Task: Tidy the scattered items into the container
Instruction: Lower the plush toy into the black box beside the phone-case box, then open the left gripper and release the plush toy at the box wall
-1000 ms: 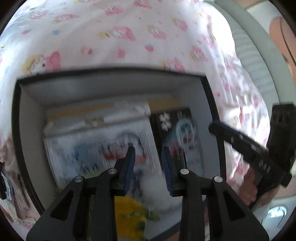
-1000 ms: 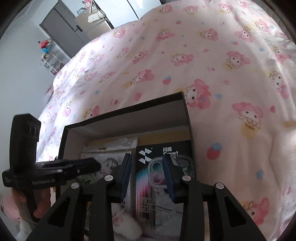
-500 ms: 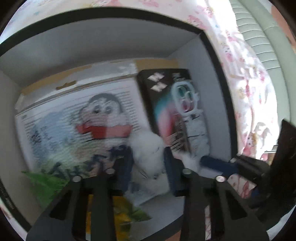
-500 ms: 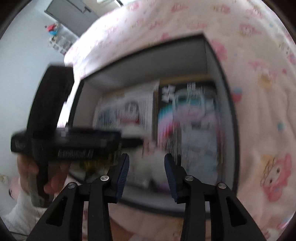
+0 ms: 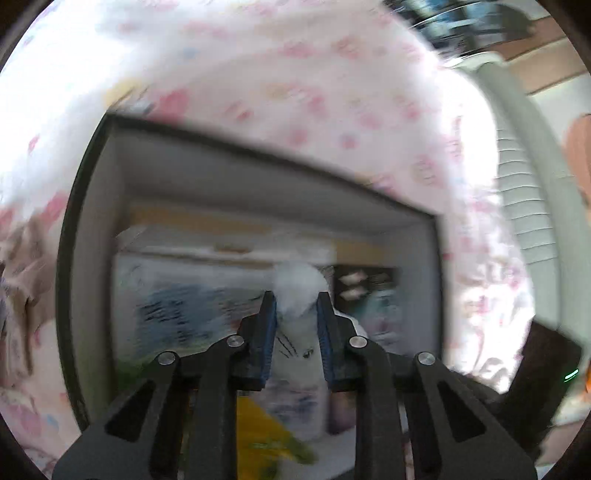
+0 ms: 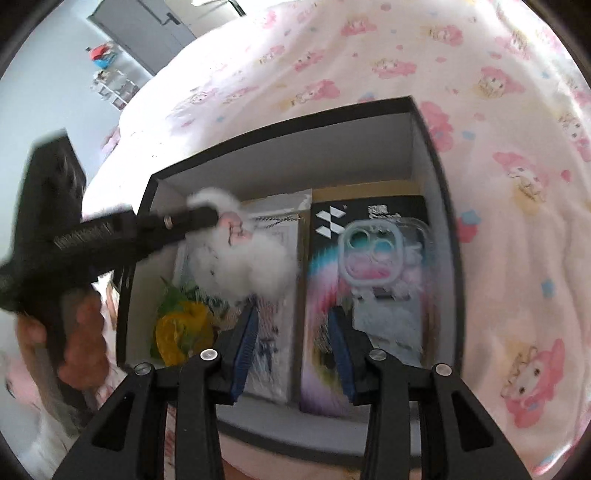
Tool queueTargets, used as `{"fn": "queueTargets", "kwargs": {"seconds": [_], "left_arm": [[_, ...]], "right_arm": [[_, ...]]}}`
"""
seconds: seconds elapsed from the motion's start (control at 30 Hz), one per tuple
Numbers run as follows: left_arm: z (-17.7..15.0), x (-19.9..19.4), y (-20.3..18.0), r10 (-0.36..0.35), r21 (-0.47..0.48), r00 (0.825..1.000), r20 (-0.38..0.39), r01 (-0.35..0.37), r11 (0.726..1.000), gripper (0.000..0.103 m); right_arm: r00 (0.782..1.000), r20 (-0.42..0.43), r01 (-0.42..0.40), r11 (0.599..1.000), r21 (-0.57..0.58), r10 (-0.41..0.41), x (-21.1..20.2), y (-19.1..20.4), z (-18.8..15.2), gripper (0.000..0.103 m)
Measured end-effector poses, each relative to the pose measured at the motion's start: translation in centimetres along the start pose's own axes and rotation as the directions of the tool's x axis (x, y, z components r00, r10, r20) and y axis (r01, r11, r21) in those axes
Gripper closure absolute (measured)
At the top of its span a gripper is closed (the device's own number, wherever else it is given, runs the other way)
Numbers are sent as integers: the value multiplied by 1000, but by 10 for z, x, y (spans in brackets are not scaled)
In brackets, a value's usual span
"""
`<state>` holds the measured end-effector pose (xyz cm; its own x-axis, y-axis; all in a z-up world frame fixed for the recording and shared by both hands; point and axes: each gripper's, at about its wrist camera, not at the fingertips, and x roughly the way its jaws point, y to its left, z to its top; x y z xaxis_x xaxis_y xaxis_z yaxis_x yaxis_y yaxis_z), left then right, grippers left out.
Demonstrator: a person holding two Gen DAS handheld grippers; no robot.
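- Bedding: one white quilt point(image 6: 480, 110) printed with pink cartoon figures covers the bed; one black-walled box point(image 6: 452, 258) with a pale lining sits on it, open at the top.
- Left gripper point(image 5: 294, 325): jaws narrow, just been closing, blue pads pressed on one white fluffy plush toy point(image 5: 297, 291). In the right wrist view the toy point(image 6: 243, 258) hangs from this gripper point(image 6: 214, 218) over the box interior, above the left half. One hand point(image 6: 79, 332) grips the handle.
- Right gripper point(image 6: 291, 343): jaws part open, nothing between the pads; it hovers over the near edge of the box, pointing steeply down. Its jaws opened a little within the last second.
- Box contents, counted: one printed cartoon packet point(image 6: 273, 295) lying flat on the left half; one black phone-case package point(image 6: 369, 280) with a rainbow stripe and a clear case with camera ring, lying flat on the right half, just beside the packet; one yellow and green item point(image 6: 181, 325) in the near-left corner, identity unclear.
- Left wrist view is motion-blurred; print on the packet is unreadable there.
- Background: one grey door point(image 6: 155, 33) and one small shelf unit point(image 6: 110, 85) against the far wall.
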<state>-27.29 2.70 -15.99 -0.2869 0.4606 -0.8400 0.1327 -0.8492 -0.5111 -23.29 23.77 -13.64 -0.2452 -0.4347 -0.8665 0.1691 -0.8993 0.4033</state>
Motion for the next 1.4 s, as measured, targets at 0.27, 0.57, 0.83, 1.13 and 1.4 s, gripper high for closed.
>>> {"fn": "queueTargets", "kwargs": {"seconds": [0.27,0.57,0.83,1.13,1.4], "left_arm": [[-4,-1,16,-5,-51,998,-69,2,999,73],[-1,19,12,-107,-84,992,-72,101,991,73],[16,37,-23,-111,-99,994,-5,110,989,73],[3,10,-6,-3,-150,998,65,13,989,73],[11,52,-38,-62,-50,994,-90,57,997,73]], "right_arm": [[997,-69,22,996,-89,-28,36,24,19,68],[991,-127,-54,998,-20,51,49,14,35,67],[991,130,-30,1000,3,29,-6,-2,46,69],[994,97,48,998,47,-52,-6,-16,38,71],[977,134,164,986,19,-165,1,-11,39,71]]}}
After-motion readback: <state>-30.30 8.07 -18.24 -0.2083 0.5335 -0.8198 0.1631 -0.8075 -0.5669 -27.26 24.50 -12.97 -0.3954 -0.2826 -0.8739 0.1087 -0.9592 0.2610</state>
